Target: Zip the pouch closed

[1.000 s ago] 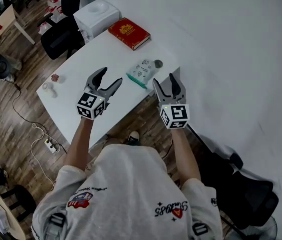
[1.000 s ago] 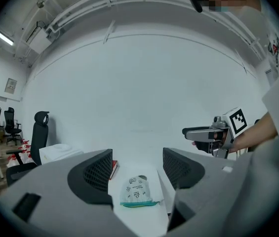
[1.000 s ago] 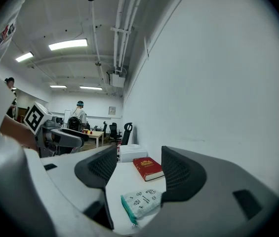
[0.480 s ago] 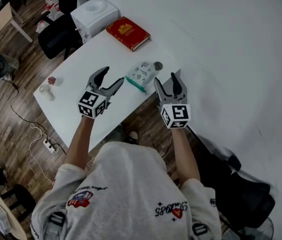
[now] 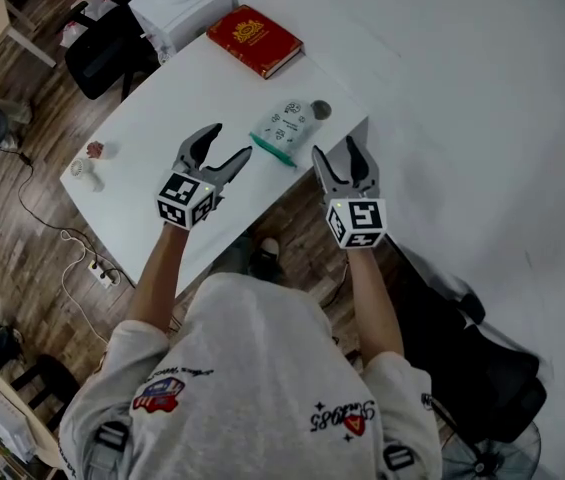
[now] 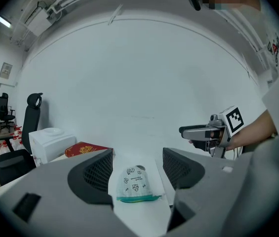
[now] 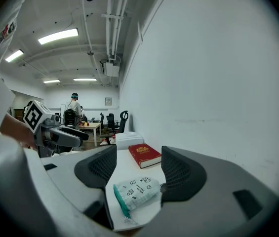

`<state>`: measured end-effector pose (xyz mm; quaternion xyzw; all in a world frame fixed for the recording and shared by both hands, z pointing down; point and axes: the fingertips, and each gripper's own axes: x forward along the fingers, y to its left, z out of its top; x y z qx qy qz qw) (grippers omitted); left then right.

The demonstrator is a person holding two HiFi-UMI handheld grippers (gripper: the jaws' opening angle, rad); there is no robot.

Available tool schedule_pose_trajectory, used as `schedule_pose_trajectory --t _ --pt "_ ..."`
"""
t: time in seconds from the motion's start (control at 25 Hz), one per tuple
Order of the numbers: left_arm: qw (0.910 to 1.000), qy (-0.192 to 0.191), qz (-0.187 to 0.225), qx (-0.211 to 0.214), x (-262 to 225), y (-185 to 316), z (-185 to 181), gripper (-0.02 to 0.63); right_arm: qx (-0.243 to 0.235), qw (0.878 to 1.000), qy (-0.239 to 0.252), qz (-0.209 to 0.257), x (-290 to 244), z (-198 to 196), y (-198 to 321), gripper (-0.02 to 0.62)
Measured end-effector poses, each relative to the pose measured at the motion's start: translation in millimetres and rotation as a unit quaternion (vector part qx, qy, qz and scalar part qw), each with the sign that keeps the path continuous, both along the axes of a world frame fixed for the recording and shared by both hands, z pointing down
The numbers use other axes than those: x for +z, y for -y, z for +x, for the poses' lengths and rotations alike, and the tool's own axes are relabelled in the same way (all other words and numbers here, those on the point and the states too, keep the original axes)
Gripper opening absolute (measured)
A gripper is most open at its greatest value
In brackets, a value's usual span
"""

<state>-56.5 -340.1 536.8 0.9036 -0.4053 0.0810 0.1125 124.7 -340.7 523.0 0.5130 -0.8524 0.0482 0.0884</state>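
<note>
The pouch (image 5: 284, 131) lies flat on the white desk (image 5: 152, 158), a little above the middle of the head view and close to the desk's right-hand corner. It is white with small dark prints, and its teal zip edge faces the lower left, toward me. I cannot tell how far the zip is drawn. A small dark round thing (image 5: 321, 110) sits just beside its upper right end.

My left gripper (image 5: 230, 140) hangs over the desk just left of the pouch. Its jaws stand wide apart with nothing held. In the left gripper view the pouch (image 6: 135, 184) shows in the gap between them, farther out on the desk and untouched.

My right gripper (image 5: 335, 150) is just right of the pouch, off the desk's edge. Its jaws are also wide apart and empty. In the right gripper view the pouch (image 7: 135, 191) lies low between them, out ahead and clear of the pads.

Farther up the desk lies a red book (image 5: 255, 40), and beyond it, upper left, stands a white box (image 5: 177, 6). Two small things (image 5: 87, 160) sit near the desk's left edge.
</note>
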Motion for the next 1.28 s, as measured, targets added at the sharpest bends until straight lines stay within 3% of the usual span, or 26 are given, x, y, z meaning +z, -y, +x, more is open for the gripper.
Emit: schedule_pose_trajectory --t 0.36,0.72,1.0,1.28 --pt "0.9993 0.004 -0.033 0.016 39 -4 2 0.314 -0.008 0.998 -0.025 -0.058 61 -3 -6 0.273" --pt "0.9994 0.007 -0.035 -0.002 44 -11 -18 0.307 -0.044 0.991 -0.073 -0.106 110 -9 -10 0.278" --pt "0.9985 0.009 -0.049 -0.023 55 -26 -41 0.305 -0.099 0.974 -0.127 -0.157 165 -21 -13 0.278" --pt "0.9967 0.011 -0.057 -0.056 61 -42 -68 0.305 -0.134 0.944 -0.205 -0.22 213 -23 -16 0.27"
